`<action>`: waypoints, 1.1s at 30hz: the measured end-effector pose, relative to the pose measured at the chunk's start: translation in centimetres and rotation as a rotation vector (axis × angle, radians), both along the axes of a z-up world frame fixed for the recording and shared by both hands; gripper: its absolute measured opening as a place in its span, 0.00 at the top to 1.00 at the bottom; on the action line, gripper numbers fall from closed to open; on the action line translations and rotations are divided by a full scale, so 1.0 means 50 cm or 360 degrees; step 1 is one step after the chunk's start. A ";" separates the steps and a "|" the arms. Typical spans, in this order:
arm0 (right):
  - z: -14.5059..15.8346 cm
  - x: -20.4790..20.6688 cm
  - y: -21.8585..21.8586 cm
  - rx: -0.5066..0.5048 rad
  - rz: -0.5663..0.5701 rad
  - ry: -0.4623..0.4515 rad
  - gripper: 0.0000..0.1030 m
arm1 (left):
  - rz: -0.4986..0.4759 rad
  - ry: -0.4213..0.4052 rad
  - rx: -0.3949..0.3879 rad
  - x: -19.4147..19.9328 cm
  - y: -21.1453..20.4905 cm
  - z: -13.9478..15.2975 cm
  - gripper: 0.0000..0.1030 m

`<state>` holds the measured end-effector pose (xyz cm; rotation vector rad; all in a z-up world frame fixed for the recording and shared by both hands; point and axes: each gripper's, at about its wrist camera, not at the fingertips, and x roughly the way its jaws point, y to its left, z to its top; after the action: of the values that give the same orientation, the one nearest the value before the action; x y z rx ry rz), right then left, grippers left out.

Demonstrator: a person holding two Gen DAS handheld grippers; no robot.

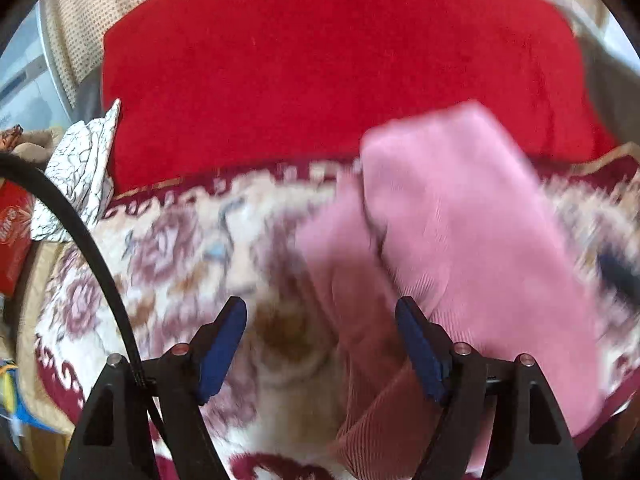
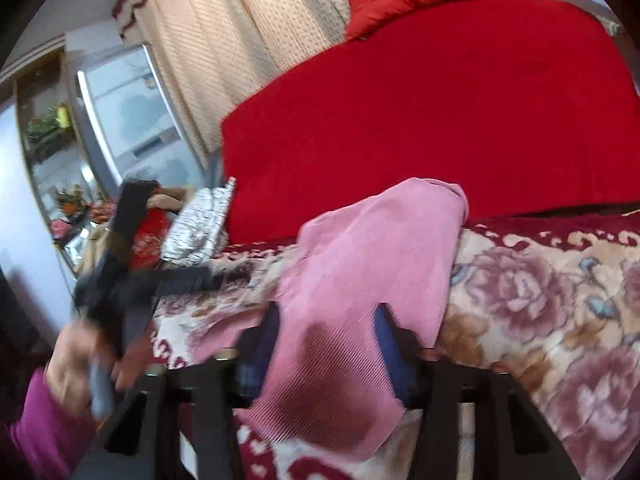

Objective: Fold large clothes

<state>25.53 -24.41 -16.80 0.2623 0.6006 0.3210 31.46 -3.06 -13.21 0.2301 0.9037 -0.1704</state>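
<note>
My left gripper has its jaws wide apart with nothing clamped; the pink ribbed-corduroy garment lies just beyond and to the side of its right-hand blue pad, a darker fold of the same cloth running down between the jaws without being pinched. On my right gripper the garment drapes straight through the gap. The blue pads stand either side of the cloth, but the fabric covers the contact, so I cannot tell whether those jaws are pinching it or only straddling it.

Under both sets of jaws is the cream-and-maroon floral blanket on the bed. Beyond the jaws the garment rises in a bunched hump, and past that lies the plain red bedspread, with a white crackle-patterned cloth far off to the left.

My worry: the cloth is heaped, not flat, so any fold I make now would lock in creases. If the right jaws hold only one layer, the rest could slide free. The plush blanket could also be nipped along with the garment.
</note>
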 end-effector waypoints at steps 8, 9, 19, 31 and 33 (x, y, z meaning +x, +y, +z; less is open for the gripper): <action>-0.090 0.144 0.021 -0.0074 0.0015 0.0367 0.71 | 0.0025 0.0054 0.0014 0.019 0.004 -0.065 0.24; -0.076 0.145 0.023 -0.0113 0.0023 0.0375 0.70 | 0.0025 0.0042 0.0016 0.021 0.006 -0.065 0.24; -0.091 0.289 0.001 -0.0182 -0.0038 0.0545 0.69 | 0.0078 -0.0030 0.0028 0.000 -0.006 -0.064 0.24; -0.017 0.092 -0.006 -0.0133 0.0028 0.0296 0.69 | 0.0071 -0.0181 0.0085 -0.030 -0.007 -0.046 0.24; -0.033 0.063 0.012 -0.0132 0.0088 0.0323 0.69 | 0.0073 -0.0200 0.0125 -0.036 -0.011 -0.049 0.24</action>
<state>28.66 -23.80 -18.46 0.2000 0.8205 0.3240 29.68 -3.59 -15.64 0.2897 0.7907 -0.0770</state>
